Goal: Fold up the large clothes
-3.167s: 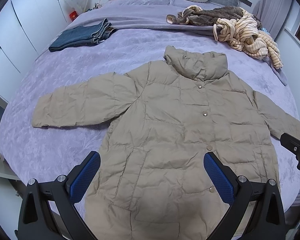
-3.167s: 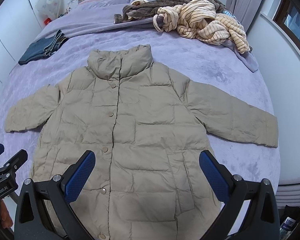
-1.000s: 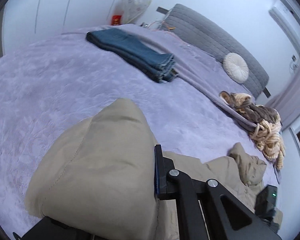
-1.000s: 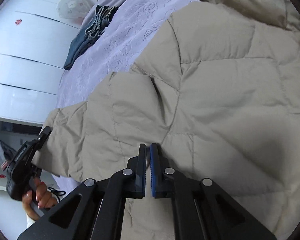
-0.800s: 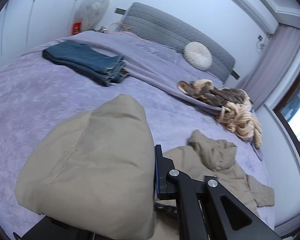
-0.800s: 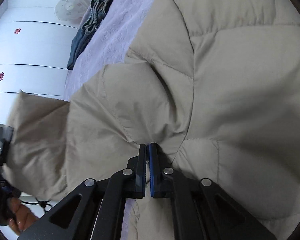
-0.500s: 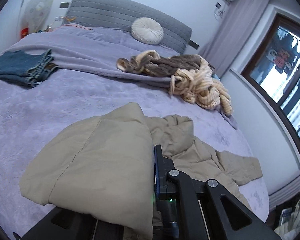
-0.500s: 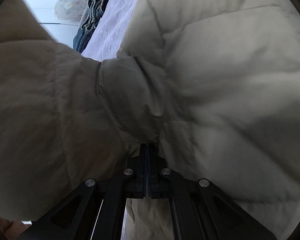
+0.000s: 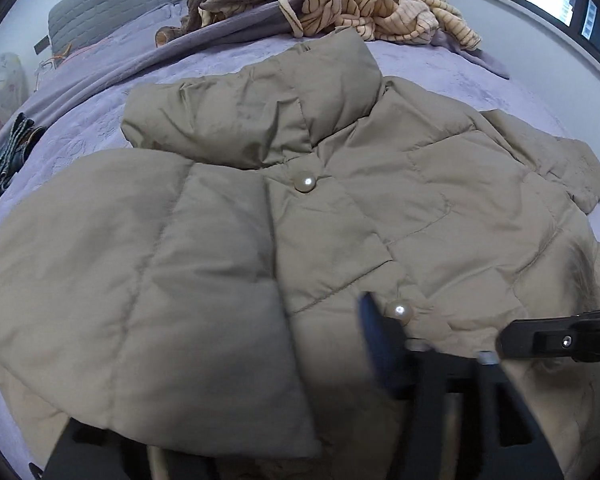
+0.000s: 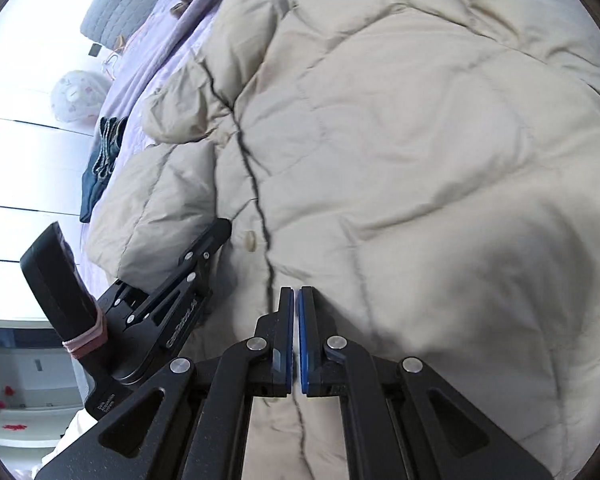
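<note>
The left gripper is opening, letting go of the sleeve it carried across; that sleeve now lies folded over the jacket front at lower left. The right gripper, jaws together and empty, hovers over the jacket's centre.

Lilac-covered bed, grey padded headboard, white wardrobe doors.

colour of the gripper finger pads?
Blue, clearest in the right wrist view: the right gripper pads sit nearly together.
</note>
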`<state>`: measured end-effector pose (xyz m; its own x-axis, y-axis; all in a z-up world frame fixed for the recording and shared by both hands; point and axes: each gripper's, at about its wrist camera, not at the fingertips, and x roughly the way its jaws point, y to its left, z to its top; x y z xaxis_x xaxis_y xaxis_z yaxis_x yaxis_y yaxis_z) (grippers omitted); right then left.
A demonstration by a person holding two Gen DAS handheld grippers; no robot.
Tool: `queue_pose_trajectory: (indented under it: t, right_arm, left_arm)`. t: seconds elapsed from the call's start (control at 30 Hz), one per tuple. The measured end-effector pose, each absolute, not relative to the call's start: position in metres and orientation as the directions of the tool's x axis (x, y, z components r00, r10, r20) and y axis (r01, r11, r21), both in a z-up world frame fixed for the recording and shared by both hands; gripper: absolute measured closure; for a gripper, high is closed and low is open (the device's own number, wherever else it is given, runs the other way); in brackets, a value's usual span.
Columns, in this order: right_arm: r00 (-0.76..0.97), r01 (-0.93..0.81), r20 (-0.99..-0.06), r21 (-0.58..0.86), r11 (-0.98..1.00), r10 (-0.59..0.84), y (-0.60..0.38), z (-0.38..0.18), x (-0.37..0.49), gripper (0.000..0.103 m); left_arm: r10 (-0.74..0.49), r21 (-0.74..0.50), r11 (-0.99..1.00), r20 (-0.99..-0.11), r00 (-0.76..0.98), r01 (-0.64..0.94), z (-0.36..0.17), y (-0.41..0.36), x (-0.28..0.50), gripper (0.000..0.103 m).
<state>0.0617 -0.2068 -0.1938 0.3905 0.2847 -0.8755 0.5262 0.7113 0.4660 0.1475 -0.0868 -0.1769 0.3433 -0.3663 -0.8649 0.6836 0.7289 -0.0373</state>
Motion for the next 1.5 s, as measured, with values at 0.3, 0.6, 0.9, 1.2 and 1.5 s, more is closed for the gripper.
queue_pose_trajectory:
  t: [0.3,0.6,0.9,1.2,1.5]
  right_arm:
    - [0.388,0.421,-0.907,0.334,0.843,0.165,-0.213,-0.159,0.063,0.091]
    - [0.454,-0.048,-0.891,-0.042,0.998,-0.015,-0.074,-0.128,0.121,0.015]
    - [0.452,-0.123,-0.859,-0.326,0.937,-0.240,-0.027,-0.165,0.140,0.015]
    - [0.447,0.227,-0.855,-0.175,0.958,-0.263,-0.124,-0.158,0.124,0.033]
    - [0.519,0.567,-0.817,0.548,0.615,0.250,-0.244,-0.212,0.056,0.098]
  left_arm:
    - [-0.446,-0.159,0.787,-0.814,0.372,0.596,-0.119,-0.011,0.141,0.011]
    - [-0.504,-0.457,0.863,-0.805,0.315,0.214,-0.138,0.143,0.233,0.011]
    - [-0.671,-0.682,0.729,-0.696,0.254,0.056,-0.195,0.158,0.300,0.080]
    - [-0.418,-0.190,0.877,-0.755,0.506,0.441,-0.135,0.104,0.260,0.087]
    - [-0.309,-0.172,0.934,-0.829,0.467,0.313,-0.184,0.128,0.287,0.086]
